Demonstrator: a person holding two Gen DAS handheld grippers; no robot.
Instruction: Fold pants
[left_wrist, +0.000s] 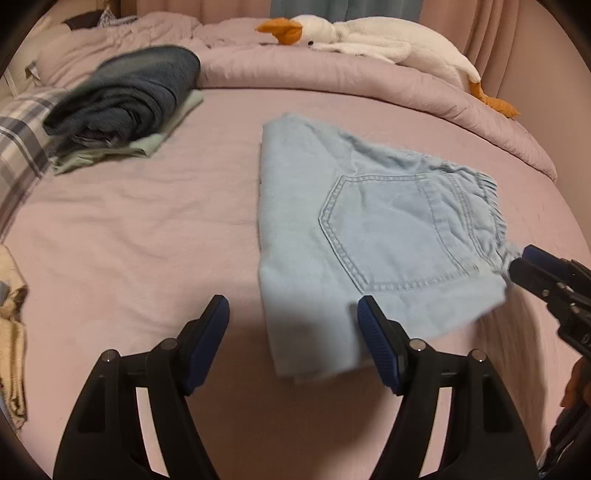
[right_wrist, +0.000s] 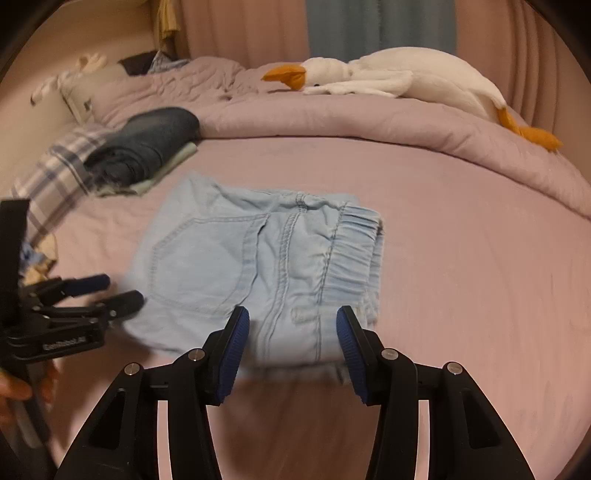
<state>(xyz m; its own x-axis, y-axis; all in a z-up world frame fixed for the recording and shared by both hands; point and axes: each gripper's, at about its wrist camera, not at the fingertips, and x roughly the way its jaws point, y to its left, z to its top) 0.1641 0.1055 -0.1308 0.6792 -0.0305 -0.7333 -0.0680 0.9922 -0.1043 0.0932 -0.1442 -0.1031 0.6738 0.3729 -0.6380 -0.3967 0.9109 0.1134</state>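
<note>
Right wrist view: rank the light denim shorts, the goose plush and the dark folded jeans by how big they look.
1. light denim shorts, though nearest the camera
2. goose plush
3. dark folded jeans

The left wrist view looks forward along its own fingers (left_wrist: 219, 317) from low over the bed (left_wrist: 147, 229), facing the headboard end. It sits close to the light denim pants (left_wrist: 351, 221), which fill its centre right, and catches the right gripper (left_wrist: 517, 264) at its right edge. The right wrist view faces the same way from a spot further right, just as low, with the pants (right_wrist: 258, 258) straight ahead and near. The left gripper (right_wrist: 123, 291) shows at its left edge. Both views share the pants, the folded dark stack (left_wrist: 125, 92) (right_wrist: 147, 144) and the plush goose (left_wrist: 369, 37) (right_wrist: 388, 74) at the far side.
</note>
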